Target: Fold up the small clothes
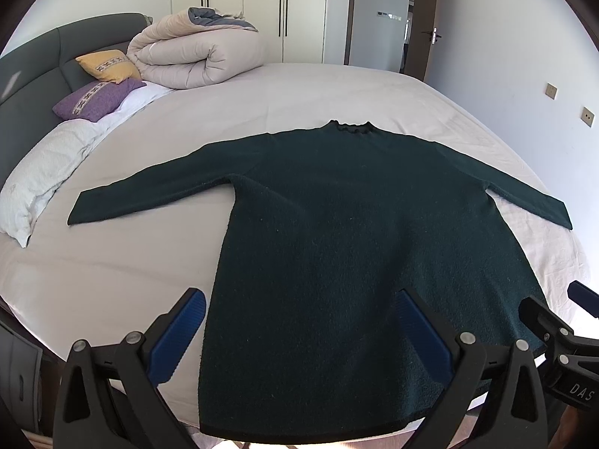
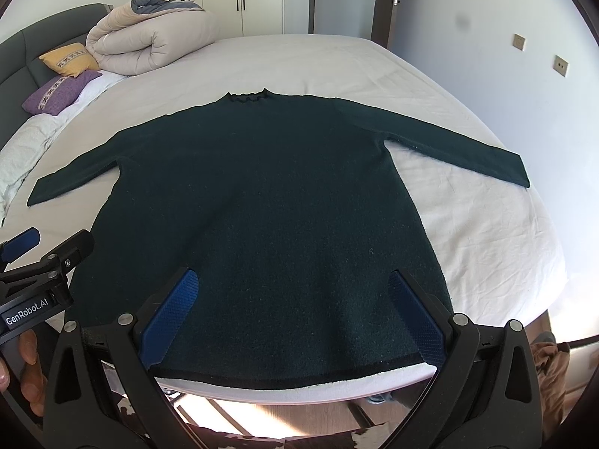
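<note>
A wide bed (image 1: 299, 86) with a pale sheet fills the room; its grey padded headboard (image 1: 33, 60) stands at the left; a rolled beige duvet (image 1: 191, 52) lies near it, beside a yellow cushion (image 1: 108, 65) and a purple cushion (image 1: 95, 99); a white pillow (image 1: 37, 172) lies nearer; white wardrobe doors (image 1: 262, 3) and a door (image 1: 426, 26) stand behind.

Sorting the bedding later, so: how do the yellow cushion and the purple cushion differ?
The yellow cushion is propped against the headboard; the purple cushion lies flatter, in front of and below it. The yellow one sits beside the rolled duvet; the purple one rests on white bedding. Both carry a patterned band across the middle.
</note>
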A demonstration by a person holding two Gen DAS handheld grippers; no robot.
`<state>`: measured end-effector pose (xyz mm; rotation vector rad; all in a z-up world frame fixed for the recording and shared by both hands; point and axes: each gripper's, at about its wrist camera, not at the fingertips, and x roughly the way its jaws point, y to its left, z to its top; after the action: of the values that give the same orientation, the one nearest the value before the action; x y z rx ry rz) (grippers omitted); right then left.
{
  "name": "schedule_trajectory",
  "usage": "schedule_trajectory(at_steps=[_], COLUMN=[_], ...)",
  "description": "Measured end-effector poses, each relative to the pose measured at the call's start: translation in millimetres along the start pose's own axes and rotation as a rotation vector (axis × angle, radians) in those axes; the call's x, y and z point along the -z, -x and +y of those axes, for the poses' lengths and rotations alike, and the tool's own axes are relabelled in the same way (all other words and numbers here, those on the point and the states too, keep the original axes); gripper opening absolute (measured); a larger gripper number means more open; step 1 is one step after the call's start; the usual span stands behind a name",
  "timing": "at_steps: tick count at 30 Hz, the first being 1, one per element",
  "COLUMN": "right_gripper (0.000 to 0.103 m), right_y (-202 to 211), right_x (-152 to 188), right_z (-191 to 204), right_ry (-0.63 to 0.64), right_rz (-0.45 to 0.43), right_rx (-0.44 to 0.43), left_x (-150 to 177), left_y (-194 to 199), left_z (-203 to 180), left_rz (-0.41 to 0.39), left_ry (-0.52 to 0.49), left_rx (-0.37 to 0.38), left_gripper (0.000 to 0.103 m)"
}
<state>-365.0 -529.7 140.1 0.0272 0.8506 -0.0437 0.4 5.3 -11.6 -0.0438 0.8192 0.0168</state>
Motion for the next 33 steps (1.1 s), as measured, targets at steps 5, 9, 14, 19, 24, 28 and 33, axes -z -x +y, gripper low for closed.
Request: schedule_trajectory(at_steps=[5,9,14,19,24,28,33], right_gripper=[0.103,0.103,0.103,0.103,0.103,0.103,0.103], right_y=[-0.6,-0.7,-0.8,-2.1,-2.2,-2.0,-2.3], right_x=[1.1,0.6,1.4,3.0,2.4,2.2,2.6], right_z=[-0.4,0.0,-0.3,0.4,0.3,1.1,2.0], right_ry=[0.000,0.001,0.001,0.001,0.001,0.001,0.003], right_rz=[0.001,0.002,0.002,0.005,0.005,0.008,0.008], right_rx=[0.002,0.002,0.004,0.005,0.005,0.006,0.010], left_x=[0.6,1.0,1.4,1.5,1.9,1.8,1.8], left_y=[-1.1,-1.8,-1.5,-2.1,-2.7,-3.0,-3.3], left_z=[1.4,1.6,1.7,1.3,1.9,1.9,2.2], left_rz=[0.005,0.009,0.010,0.012,0.016,0.018,0.020], left_ry=[0.003,0.005,0.006,0.007,0.008,0.008,0.009], left_rx=[-0.001,-0.002,-0.002,-0.003,-0.003,-0.002,-0.003], left_gripper=[0.103,0.103,0.103,0.103,0.103,0.103,0.103])
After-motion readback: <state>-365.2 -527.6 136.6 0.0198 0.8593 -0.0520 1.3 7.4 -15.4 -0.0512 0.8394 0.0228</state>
